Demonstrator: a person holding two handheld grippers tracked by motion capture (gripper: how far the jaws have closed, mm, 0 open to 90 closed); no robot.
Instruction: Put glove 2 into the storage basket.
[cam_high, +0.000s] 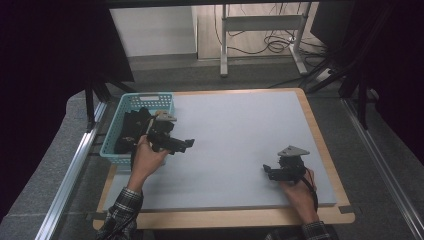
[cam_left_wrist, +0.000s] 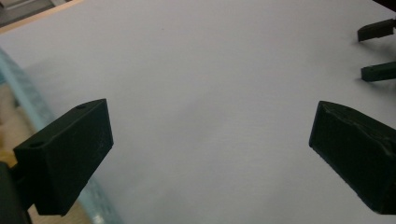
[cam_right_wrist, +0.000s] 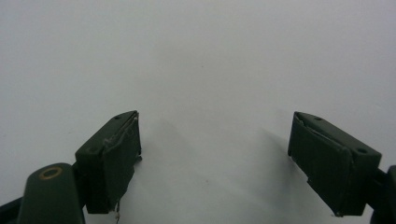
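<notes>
My left gripper (cam_high: 187, 145) hovers over the pale grey mat (cam_high: 240, 130) just right of a turquoise basket (cam_high: 120, 145), held by a hand in a plaid sleeve. In the left gripper view its jaws stand wide apart with nothing between them (cam_left_wrist: 210, 140). My right gripper (cam_high: 267, 171) rests low near the mat's front right, pointing left. The right gripper view has its jaws wide apart over bare mat (cam_right_wrist: 215, 149). Far off in the left gripper view the right gripper's fingertips (cam_left_wrist: 378, 72) show at the upper right.
The basket holds dark objects (cam_high: 132, 125) that I cannot make out. The mat lies on a wooden table (cam_high: 225, 217) with edges close at front and right. A metal frame and cables (cam_high: 265, 35) stand on the floor beyond.
</notes>
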